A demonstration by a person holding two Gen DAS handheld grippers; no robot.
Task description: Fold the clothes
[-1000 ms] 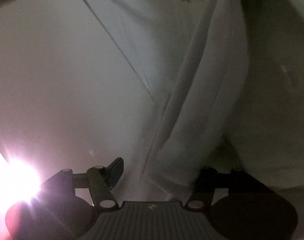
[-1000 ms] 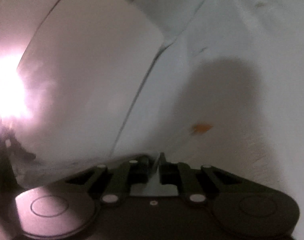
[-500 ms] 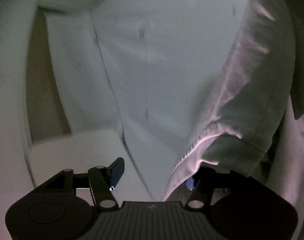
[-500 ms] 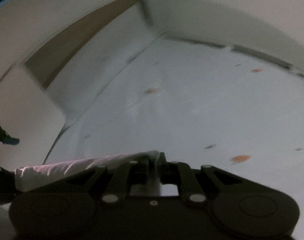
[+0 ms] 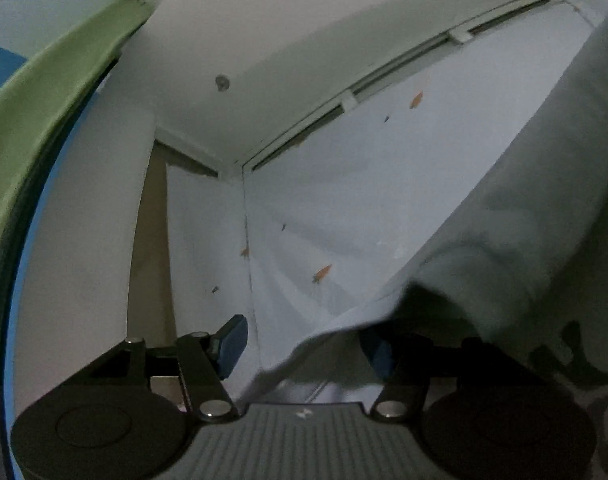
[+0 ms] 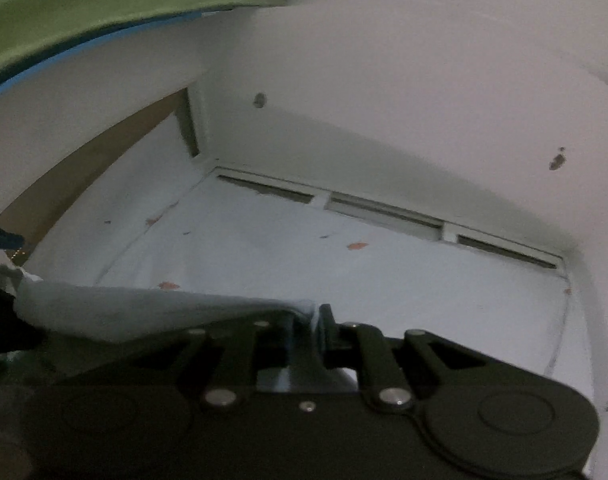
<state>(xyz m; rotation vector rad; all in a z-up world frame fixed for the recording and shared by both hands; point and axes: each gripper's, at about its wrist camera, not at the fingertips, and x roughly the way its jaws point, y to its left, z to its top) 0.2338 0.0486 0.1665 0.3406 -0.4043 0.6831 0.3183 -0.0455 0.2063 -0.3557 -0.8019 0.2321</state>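
A white garment (image 5: 523, 220) hangs from the upper right of the left wrist view, and its lower edge falls across the right blue pad (image 5: 377, 350). My left gripper (image 5: 304, 340) points upward with its jaws wide and opening. The cloth edge lies between them and the left pad (image 5: 232, 340) is bare. In the right wrist view the same white garment (image 6: 124, 308) stretches away to the left as a taut fold. My right gripper (image 6: 309, 316) is pinched on its corner, and its jaws are opening slightly with the cloth still between them.
Both cameras face a room corner: a pale wall (image 5: 343, 200) with small orange marks, a slotted rail (image 6: 383, 212) under the white ceiling (image 6: 423, 80), a brown panel (image 6: 84, 176), and a green band (image 5: 44, 100) beside blue at the upper left.
Both grippers have swung upward, from close against white cloth to facing the wall and ceiling. The garment has risen with them. The bright glare has gone.
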